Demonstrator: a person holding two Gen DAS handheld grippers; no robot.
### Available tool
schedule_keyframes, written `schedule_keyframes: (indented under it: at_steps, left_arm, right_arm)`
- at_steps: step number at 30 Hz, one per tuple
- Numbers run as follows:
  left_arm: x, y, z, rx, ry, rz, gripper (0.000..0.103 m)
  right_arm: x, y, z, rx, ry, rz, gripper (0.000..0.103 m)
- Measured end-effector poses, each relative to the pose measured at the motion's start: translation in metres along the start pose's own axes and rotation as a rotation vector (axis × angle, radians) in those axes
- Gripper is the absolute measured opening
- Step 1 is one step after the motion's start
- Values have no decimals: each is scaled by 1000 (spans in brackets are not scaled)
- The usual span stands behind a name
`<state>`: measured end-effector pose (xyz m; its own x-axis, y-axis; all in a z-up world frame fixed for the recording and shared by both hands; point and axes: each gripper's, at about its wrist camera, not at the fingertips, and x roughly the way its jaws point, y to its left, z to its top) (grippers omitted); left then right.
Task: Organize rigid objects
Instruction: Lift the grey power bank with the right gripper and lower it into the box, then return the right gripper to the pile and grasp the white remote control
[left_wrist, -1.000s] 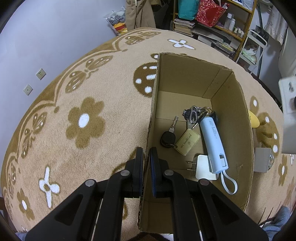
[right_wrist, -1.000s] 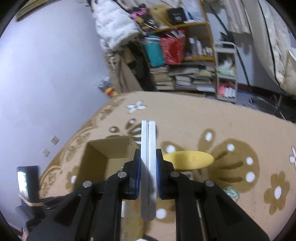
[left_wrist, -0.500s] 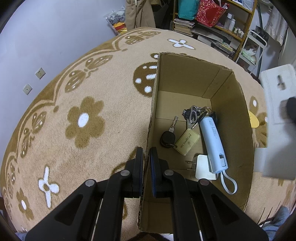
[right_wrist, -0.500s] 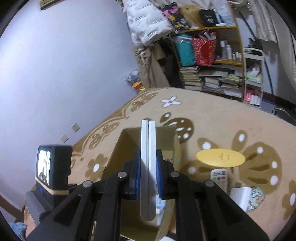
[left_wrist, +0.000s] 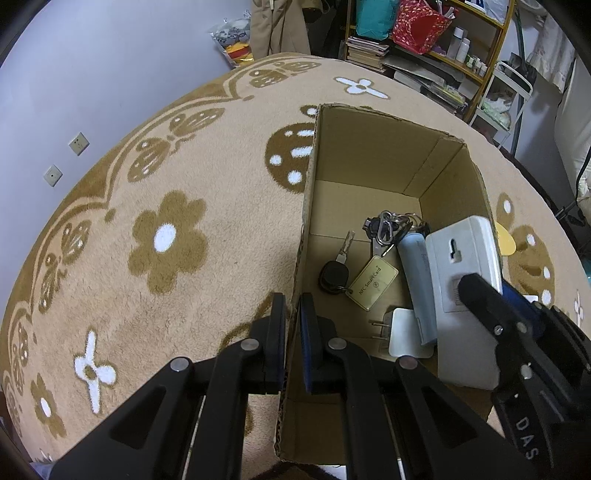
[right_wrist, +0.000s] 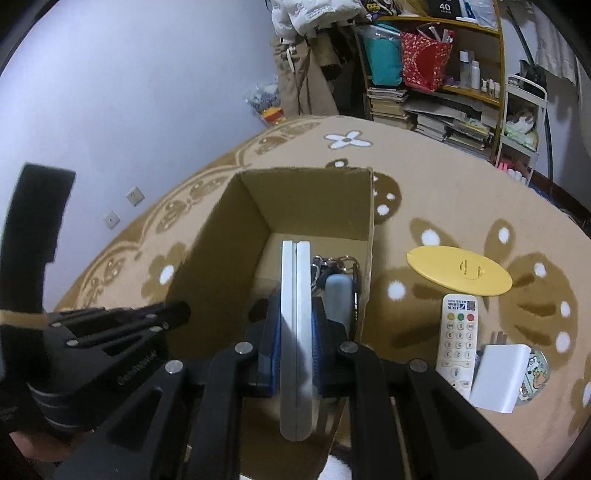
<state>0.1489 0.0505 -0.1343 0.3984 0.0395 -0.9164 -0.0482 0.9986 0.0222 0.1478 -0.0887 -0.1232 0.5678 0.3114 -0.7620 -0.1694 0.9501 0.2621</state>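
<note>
The white flat device (right_wrist: 296, 332) is sitting edge-up between my right gripper (right_wrist: 295, 347) pads, and I am clenching it on its two broad faces. Its long axis is running straight ahead along my fingers, its far end pointing toward the far wall of the cardboard box (right_wrist: 314, 199) and tipped down into the opening. From the left wrist view the device (left_wrist: 461, 266) is showing its broad grey-white face with a keyhole slot near the far end, and it is hanging over the right half of the box (left_wrist: 369, 147), close beside the right wall.

I am pinching the box's left wall with my left gripper (left_wrist: 292, 325), one finger outside and one inside, near the wall's near end.

On the box floor a pale blue cylinder (left_wrist: 415, 273) is lying lengthwise just left of the device, with a key bunch (left_wrist: 388, 232) at its far end, a car key (left_wrist: 334, 273), a tan card (left_wrist: 373, 282) and a white plug adapter (left_wrist: 404, 332).

Outside the right wall, on the carpet (right_wrist: 443, 192), a yellow oval lid (right_wrist: 460, 269), a white remote (right_wrist: 456, 339) and a white block (right_wrist: 498, 376) are lying.
</note>
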Motion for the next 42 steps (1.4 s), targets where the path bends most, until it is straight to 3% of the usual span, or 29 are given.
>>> schedule_keyframes:
  at_steps: [11,17,21,22,24,28,30,33,36,42]
  left_arm:
    - [2,2,1,-3,4,-2,7]
    - [2,3,1,-1,4,-2,7]
    - [1,4,2,-8,4,-7,7]
    - [1,3,2,-8,4,-6,7]
    - [1,3,2,-3,2,-2,7]
    - [1,2,1,-4,3,-3,7]
    - [1,2,1,-4,3,-2,7]
    - [1,2,1,-3,4,-2,7]
    - [1,1,1,-4,4,-3,7]
    - [1,1,1,-4,4,-3,7]
  right_arm:
    - [2,-1,0,7,10,5,16]
    - [-17,-4,7,10,-31,9,18]
    - [-33,-16,13,30,-82,-41,20]
    - [-38,-21,14,39,-90,-41,23]
    - [-42,-30,15,54,-94,-58,45]
    - [-47,-50,14,76,-96,-129,59]
    - [-46,-59,14,82,-87,-187,74]
    - [-42,-74,14,104,-65,-217,89]
    - [-37,-86,11,115,-35,-235,98]
    - [-18,-106,-2,144,37,-253,100]
